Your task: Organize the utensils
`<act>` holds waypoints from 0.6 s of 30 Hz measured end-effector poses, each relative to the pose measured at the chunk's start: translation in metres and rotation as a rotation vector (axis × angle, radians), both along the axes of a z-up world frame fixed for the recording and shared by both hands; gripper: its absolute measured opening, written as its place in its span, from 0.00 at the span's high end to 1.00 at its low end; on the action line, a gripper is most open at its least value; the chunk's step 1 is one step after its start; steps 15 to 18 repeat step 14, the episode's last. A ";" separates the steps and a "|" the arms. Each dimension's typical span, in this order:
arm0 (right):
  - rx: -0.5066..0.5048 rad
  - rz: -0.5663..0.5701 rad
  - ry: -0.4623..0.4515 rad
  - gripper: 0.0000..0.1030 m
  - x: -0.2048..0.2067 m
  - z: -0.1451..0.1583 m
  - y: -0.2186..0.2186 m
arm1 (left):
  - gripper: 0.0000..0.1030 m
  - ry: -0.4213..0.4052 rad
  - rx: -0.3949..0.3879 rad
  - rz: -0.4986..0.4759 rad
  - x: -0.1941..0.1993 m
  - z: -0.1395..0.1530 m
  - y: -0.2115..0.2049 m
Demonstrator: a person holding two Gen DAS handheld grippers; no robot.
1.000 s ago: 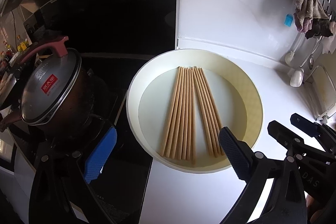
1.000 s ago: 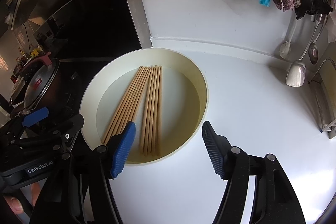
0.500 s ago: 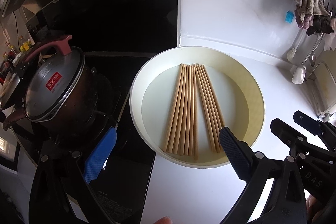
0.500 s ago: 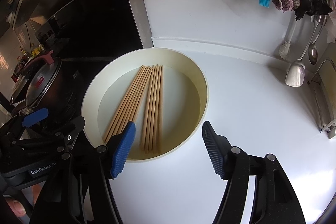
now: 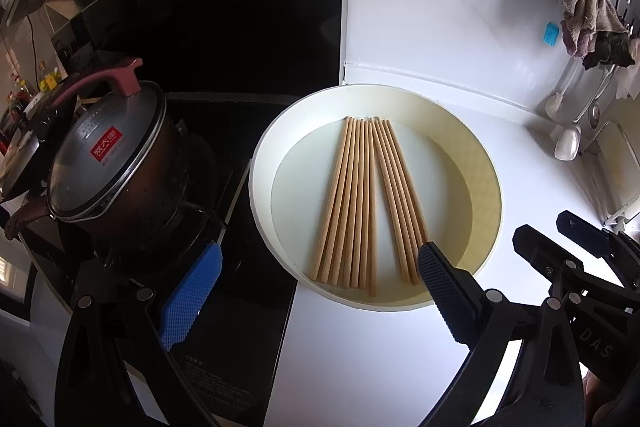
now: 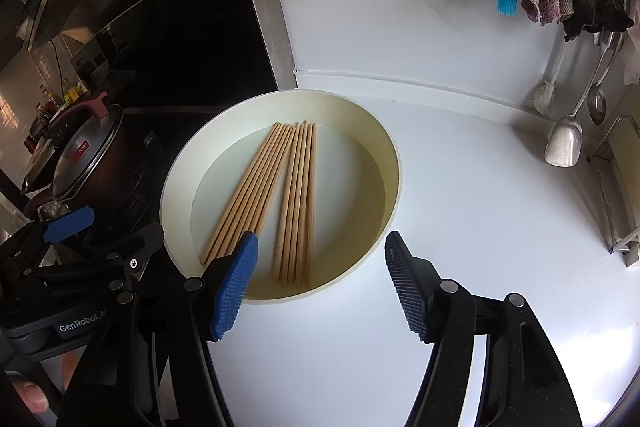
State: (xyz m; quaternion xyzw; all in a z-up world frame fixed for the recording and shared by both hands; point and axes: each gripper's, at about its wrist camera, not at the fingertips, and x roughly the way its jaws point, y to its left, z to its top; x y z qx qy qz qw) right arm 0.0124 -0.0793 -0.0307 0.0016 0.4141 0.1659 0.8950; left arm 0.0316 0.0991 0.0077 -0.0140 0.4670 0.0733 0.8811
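Lying fanned in two bundles inside the shallow cream basin (image 5: 486, 163) on the white bench (image 6: 480, 211), the chopsticks (image 5: 362, 199) are probably kept corralled for gathering. Both the left hand-held gripper (image 5: 316, 287) and right hand-held gripper (image 6: 322, 283) are held spread wide, empty, short of the basin's near rim.

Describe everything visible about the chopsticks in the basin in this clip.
The chopsticks are plain, light wood-coloured sticks lying flat on the floor of the round cream basin. They form two fanned groups, meeting at the far ends and spreading apart toward the cameras. Within each group the sticks lie side by side, touching. Neither the left claw nor the right claw touches them; both are open.
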 end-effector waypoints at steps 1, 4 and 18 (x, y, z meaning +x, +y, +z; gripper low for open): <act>0.000 0.000 0.000 0.39 -0.001 0.000 0.000 | 0.06 -0.002 -0.002 0.000 -0.001 0.000 0.000; 0.000 -0.002 0.000 0.39 -0.001 0.000 0.001 | 0.06 -0.005 -0.001 -0.001 -0.003 0.001 -0.001; 0.011 -0.004 0.002 0.36 -0.008 0.000 -0.002 | 0.06 0.008 0.010 0.002 -0.005 0.002 -0.002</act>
